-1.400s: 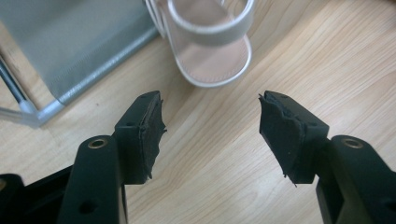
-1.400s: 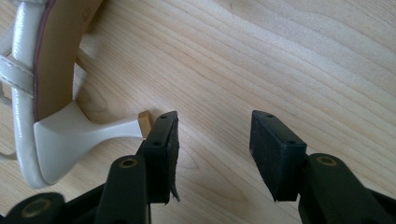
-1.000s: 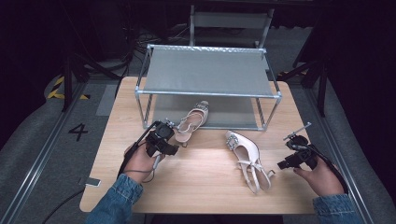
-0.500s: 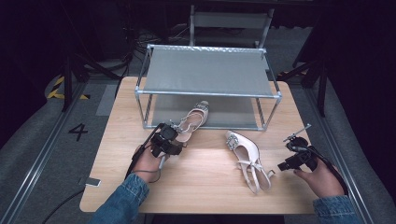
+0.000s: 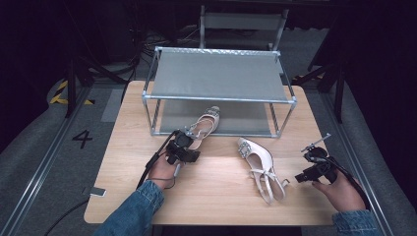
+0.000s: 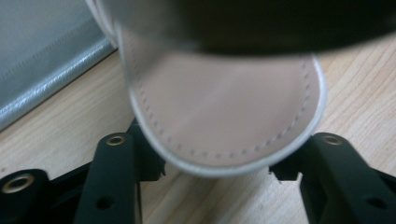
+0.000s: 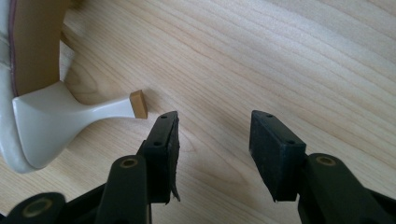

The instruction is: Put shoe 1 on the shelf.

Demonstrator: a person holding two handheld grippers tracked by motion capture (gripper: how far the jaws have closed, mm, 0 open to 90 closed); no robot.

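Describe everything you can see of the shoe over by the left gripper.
The left shoe is a pale, glossy slingback with a tan insole edged in stitching and a sparkly buckle at the toe. It lies on the wooden table, toe just under the front edge of the grey metal rack, heel toward the person. The left gripper has its heel end between its jaws, which have just been closing; whether the pads press on it yet cannot be told.
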